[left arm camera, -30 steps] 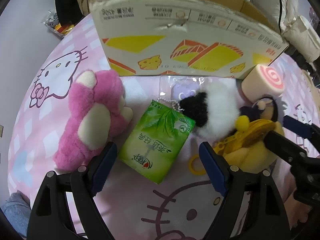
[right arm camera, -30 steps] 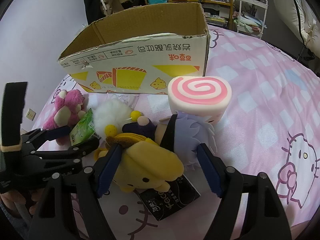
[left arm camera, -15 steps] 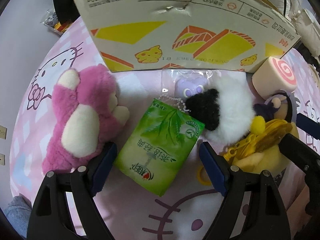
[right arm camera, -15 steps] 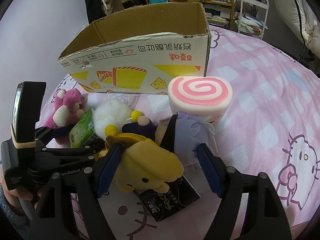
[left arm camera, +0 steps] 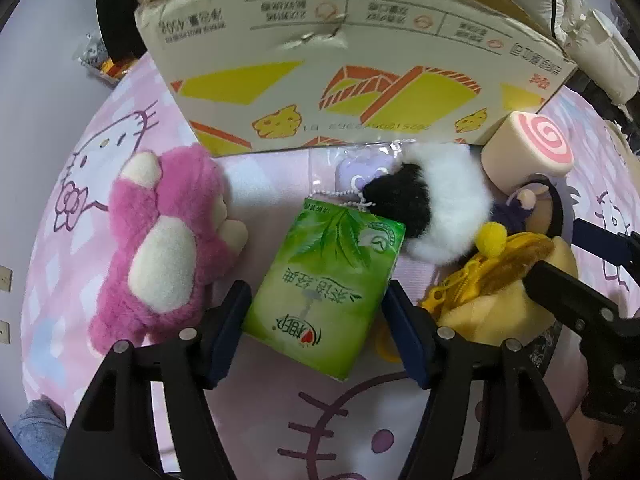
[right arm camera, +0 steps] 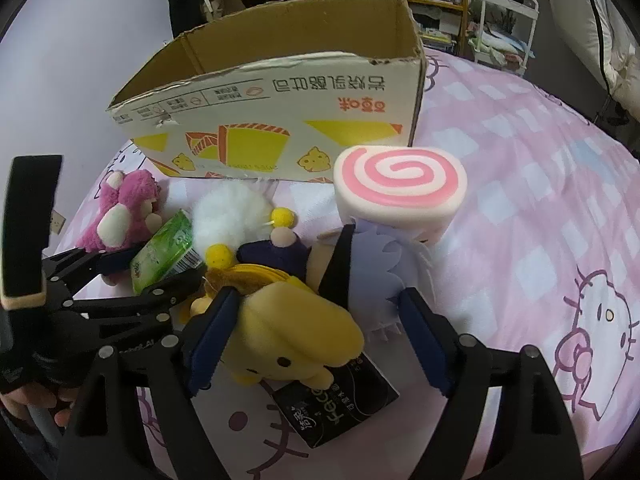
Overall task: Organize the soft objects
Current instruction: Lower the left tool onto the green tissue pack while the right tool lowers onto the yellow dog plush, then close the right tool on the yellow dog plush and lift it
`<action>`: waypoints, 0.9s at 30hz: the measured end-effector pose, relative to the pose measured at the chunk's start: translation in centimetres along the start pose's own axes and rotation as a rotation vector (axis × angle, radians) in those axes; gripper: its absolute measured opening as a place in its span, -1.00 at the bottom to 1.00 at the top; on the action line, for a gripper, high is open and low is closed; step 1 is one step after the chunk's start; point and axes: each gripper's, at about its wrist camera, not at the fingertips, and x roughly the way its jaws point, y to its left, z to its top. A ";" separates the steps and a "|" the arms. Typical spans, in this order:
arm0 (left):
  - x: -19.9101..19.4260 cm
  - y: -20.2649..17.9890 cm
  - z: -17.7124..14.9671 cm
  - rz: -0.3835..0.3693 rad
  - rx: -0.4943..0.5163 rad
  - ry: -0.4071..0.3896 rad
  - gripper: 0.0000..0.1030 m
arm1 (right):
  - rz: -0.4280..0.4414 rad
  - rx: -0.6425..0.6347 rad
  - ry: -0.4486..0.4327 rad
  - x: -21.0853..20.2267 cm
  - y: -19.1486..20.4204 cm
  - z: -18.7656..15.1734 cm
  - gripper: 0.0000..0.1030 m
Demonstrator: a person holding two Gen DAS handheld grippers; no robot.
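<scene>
A green tissue pack point(left arm camera: 320, 264) lies on the pink bedcover between the fingers of my left gripper point(left arm camera: 315, 294). The jaws are closing, and both pads touch the pack's long sides. A pink plush bear point(left arm camera: 168, 240) lies just left of it. A black-and-white fluffy ball point(left arm camera: 440, 208) lies to its upper right. My right gripper point(right arm camera: 318, 298) hangs over a yellow plush point(right arm camera: 292, 332) and a purple-haired doll point(right arm camera: 372, 264). Its jaws are opening; the left pad rests beside the plush and the right pad stands apart. A pink swirl roll cushion point(right arm camera: 400, 188) stands behind the doll.
An open cardboard box point(right arm camera: 280, 92) stands at the back, right behind the toys. A black packet point(right arm camera: 340, 400) lies under the yellow plush. A small purple toy in a clear bag point(left arm camera: 360, 168) sits against the box. The Hello Kitty bedcover point(right arm camera: 540, 220) stretches bare to the right.
The left jaws have closed in onto the sides of the green tissue pack, and that gripper has edged closer to the box. The right gripper has stayed where it was.
</scene>
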 end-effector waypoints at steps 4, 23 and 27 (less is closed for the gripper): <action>-0.8 -0.2 -0.5 0.014 0.002 -0.011 0.28 | -0.005 -0.012 0.003 0.0 0.2 -0.2 0.52; -6.5 0.0 -2.7 0.035 -0.038 -0.155 0.28 | -0.014 -0.061 -0.043 -2.2 1.6 -1.0 -0.54; -6.9 0.0 -2.7 0.038 -0.030 -0.169 0.28 | -0.016 -0.074 -0.038 -2.2 1.8 -1.1 -0.62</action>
